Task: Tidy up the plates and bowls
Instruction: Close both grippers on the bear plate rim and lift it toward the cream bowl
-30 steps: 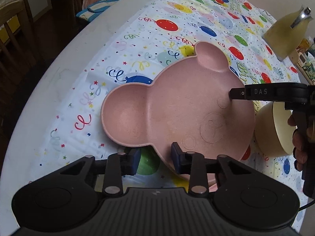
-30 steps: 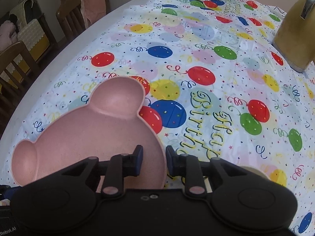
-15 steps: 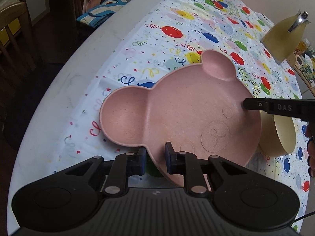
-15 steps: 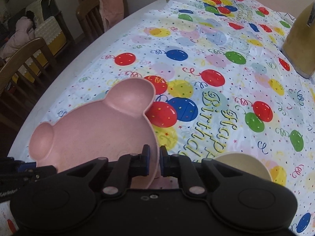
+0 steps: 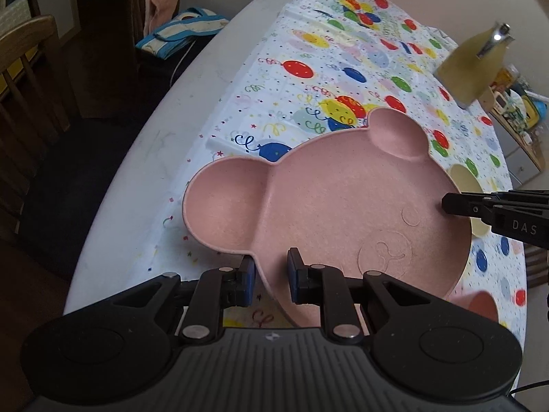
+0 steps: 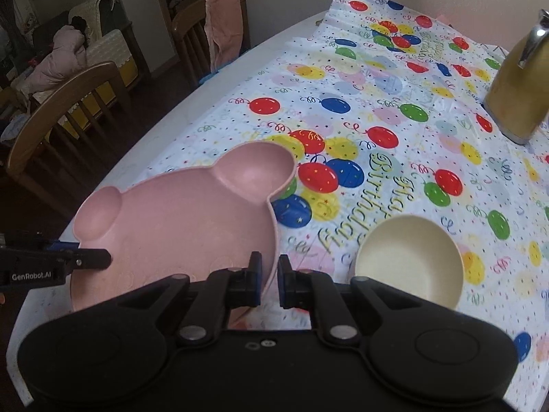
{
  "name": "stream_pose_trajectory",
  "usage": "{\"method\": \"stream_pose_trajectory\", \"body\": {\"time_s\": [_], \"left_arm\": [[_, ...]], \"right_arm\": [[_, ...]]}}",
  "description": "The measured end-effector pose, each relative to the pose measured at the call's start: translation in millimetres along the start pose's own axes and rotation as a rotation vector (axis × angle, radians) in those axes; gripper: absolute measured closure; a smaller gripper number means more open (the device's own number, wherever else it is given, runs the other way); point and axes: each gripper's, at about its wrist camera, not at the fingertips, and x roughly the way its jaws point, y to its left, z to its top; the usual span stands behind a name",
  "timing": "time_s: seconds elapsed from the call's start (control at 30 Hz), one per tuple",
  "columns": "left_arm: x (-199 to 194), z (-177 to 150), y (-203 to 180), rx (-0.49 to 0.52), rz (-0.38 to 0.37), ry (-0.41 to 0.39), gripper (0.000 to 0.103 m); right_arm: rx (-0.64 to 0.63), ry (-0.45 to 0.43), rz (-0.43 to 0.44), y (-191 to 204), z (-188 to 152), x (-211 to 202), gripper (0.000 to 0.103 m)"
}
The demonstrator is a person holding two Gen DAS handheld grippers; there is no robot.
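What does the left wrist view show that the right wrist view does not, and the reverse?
Only the left wrist view shows the face embossed on the pink plate and a blue-edged bag on the floor. Only the right wrist view shows the whole cream bowl and the "Happy Birthday" print. Both show the plate held at its rim by the left gripper and right gripper, and the yellow jug.

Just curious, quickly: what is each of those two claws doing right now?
Left gripper: shut on the rim of the pink plate.
Right gripper: shut on the same plate's opposite rim.
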Motion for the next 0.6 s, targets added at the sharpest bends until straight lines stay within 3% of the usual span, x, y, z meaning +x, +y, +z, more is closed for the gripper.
{"method": "stream_pose_trajectory", "body": {"time_s": [0.27,0.6], "left_arm": [[-45,-29,-3,0.087,-0.039,-0.005,0.085],[-84,-77,-4,0.198,-0.069,0.012,0.085]], "right_arm": [[0.046,-0.03,-0.008,23,-45,-57,0.095],[0.15,-0.064,-0.028,54,-113,-99,0.095]]}}
